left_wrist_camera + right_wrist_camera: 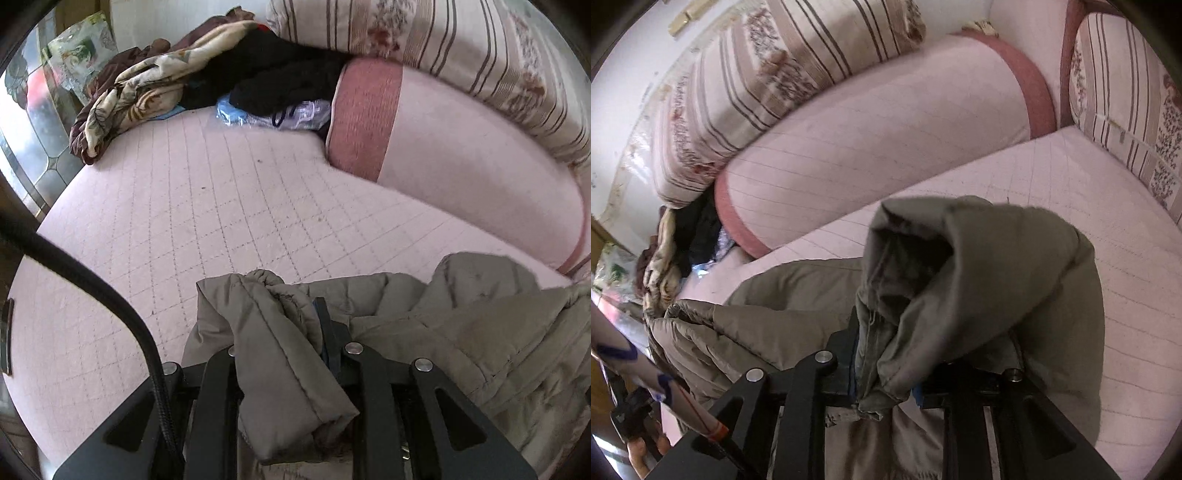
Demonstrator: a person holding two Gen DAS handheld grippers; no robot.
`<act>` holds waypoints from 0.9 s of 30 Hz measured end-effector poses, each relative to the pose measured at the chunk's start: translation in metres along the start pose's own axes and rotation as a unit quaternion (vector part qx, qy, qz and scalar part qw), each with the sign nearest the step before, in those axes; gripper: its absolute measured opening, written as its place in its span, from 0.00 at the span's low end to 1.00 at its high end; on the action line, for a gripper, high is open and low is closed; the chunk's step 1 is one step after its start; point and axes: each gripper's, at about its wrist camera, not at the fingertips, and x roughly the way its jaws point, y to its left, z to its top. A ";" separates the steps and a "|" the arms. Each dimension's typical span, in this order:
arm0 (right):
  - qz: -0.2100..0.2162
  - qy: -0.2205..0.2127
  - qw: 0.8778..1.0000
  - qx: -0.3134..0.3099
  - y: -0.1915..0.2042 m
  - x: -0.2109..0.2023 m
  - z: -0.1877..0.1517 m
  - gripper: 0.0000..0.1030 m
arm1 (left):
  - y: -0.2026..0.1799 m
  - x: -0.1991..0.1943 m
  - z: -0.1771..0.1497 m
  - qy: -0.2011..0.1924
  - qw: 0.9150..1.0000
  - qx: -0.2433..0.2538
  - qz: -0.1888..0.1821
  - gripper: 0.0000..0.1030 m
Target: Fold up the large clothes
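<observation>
Jacket (280, 332) fabric, olive and padded, is pinched by the left gripper (291, 354) at lower centre; another fold (960, 288) is clamped in the right gripper (886, 373). Beyond, a pink mattress (184, 206), bolster (461, 147) and heaped clothes (221, 74) at upper left are seen.

jackets: one, grey-brown (461, 332)
grippers: two (284, 325) (886, 354)
bolsters: one, pink (461, 147)
striped cushions: two (757, 85) (1126, 103)
blankets: one (140, 96)
</observation>
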 end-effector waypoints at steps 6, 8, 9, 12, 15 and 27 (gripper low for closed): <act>0.014 -0.006 1.000 0.026 -0.007 0.001 0.000 0.34 | 0.007 0.009 0.000 0.017 0.999 -0.026 -0.016 0.24; 0.017 -0.031 0.999 0.024 -0.005 -0.016 -0.003 0.52 | 0.012 -0.004 0.000 0.012 0.999 -0.031 -0.037 0.30; 0.017 -0.044 0.999 0.022 -0.005 -0.026 -0.004 0.55 | 0.015 -0.010 -0.001 0.010 0.998 -0.034 -0.048 0.35; 0.015 -0.072 0.997 0.021 -0.005 -0.051 -0.009 0.74 | 0.025 -0.036 -0.004 0.003 0.994 -0.054 -0.091 0.51; 0.001 -0.105 0.994 0.000 0.004 -0.077 -0.017 0.84 | 0.037 -0.065 -0.009 -0.002 0.986 -0.079 -0.145 0.64; -0.013 -0.076 0.985 -0.152 0.089 -0.095 -0.082 0.84 | 0.050 -0.148 -0.078 -0.059 0.984 -0.062 -0.153 0.73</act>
